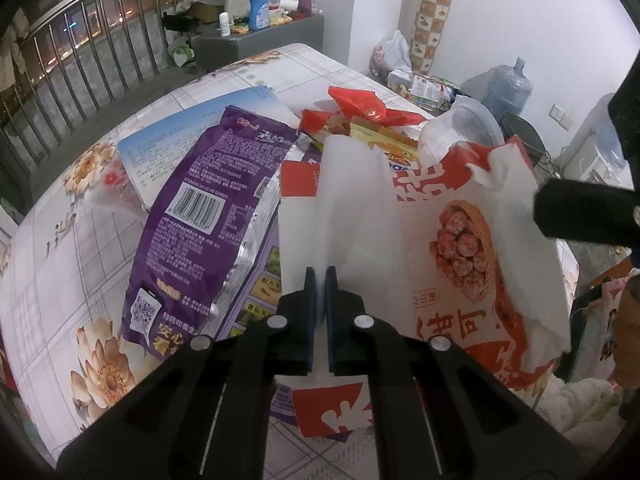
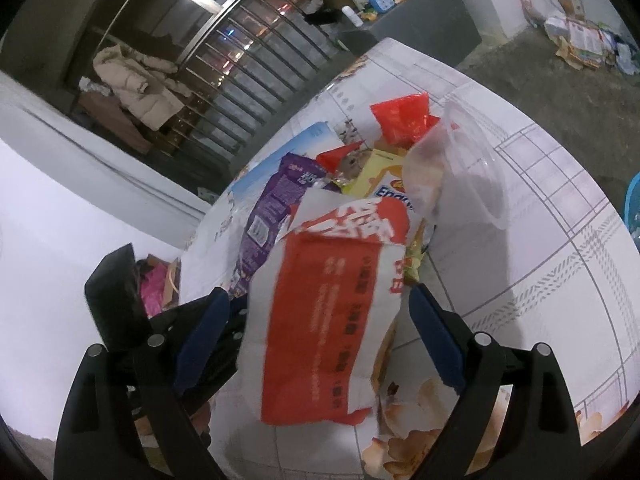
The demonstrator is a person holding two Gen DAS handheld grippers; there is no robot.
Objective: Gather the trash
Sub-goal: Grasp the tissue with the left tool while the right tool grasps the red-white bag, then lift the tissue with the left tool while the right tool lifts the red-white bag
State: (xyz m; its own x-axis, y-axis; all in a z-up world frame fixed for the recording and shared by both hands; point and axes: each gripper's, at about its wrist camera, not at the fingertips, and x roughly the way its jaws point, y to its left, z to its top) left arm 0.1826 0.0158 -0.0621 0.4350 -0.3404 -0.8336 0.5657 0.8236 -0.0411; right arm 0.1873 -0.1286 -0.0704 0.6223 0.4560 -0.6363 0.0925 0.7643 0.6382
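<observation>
A pile of trash lies on a table with a flowered cloth (image 1: 60,240). My left gripper (image 1: 321,276) is shut on the white edge of a red-and-white paper snack bag (image 1: 452,240), lifted above the pile. In the right wrist view the same bag (image 2: 328,312) hangs between the spread fingers of my right gripper (image 2: 320,316), which is open. Under and behind it lie a purple foil bag (image 1: 208,216), a red wrapper (image 1: 360,106), a yellow packet (image 2: 376,168) and a clear plastic tub (image 2: 472,160).
A blue-and-white leaflet (image 1: 188,120) lies under the purple bag. Behind the table stand a grey cabinet (image 1: 260,38) with bottles, a railing (image 1: 80,60), and water jugs (image 1: 508,88) by the wall. Clutter lies on the floor (image 2: 580,40).
</observation>
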